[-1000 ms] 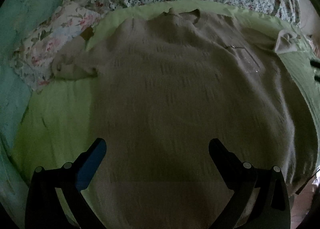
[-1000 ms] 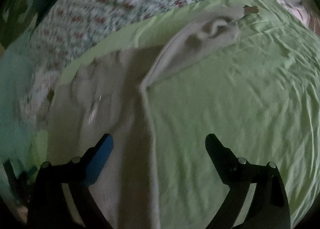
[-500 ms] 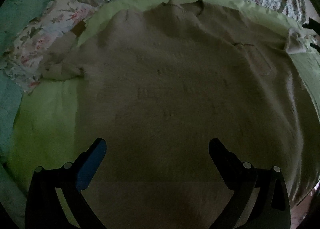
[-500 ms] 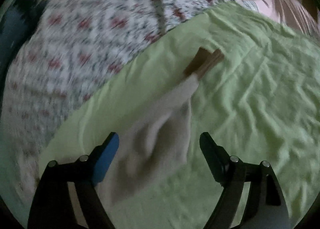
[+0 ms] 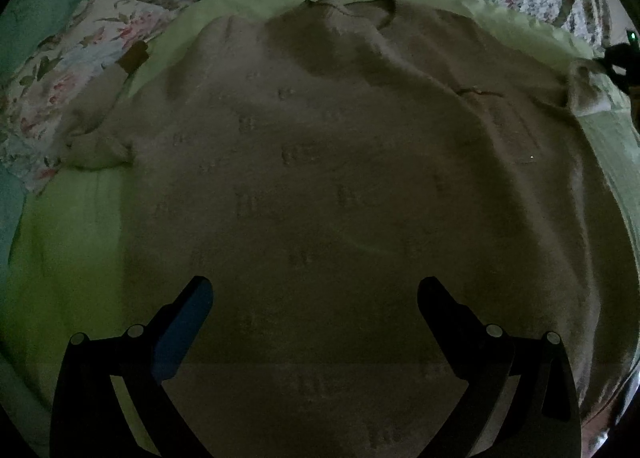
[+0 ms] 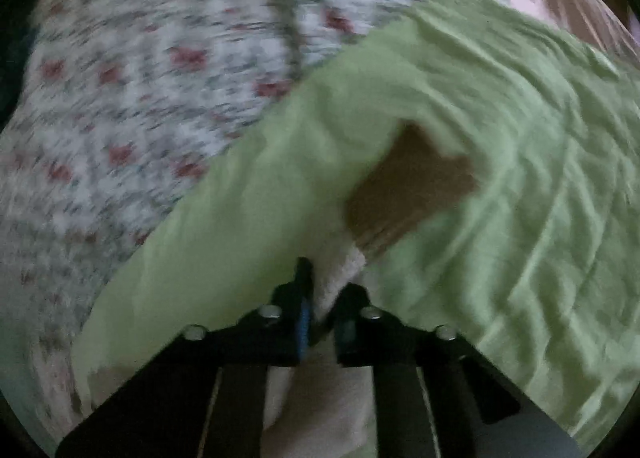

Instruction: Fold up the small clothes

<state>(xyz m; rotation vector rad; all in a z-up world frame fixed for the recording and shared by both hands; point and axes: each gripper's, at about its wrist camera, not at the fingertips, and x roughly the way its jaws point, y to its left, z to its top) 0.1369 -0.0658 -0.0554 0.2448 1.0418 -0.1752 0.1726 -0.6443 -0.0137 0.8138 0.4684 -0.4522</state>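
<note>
dim room | beige knitted sweater (image 5: pixel 320 186) spread flat on wrinkled lime-green bedsheet (image 6: pixel 520 146) | floral quilt (image 6: pixel 140 78) behind | left gripper (image 5: pixel 314 298) jaws spread | right gripper (image 6: pixel 324 290) jaws pinching sweater cuff

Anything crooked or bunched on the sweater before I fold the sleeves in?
Yes. The sweater's left sleeve lies crumpled, hanging off the green sheet onto the floral bedding. The right gripper pinches the other sleeve near its brown cuff.
</note>
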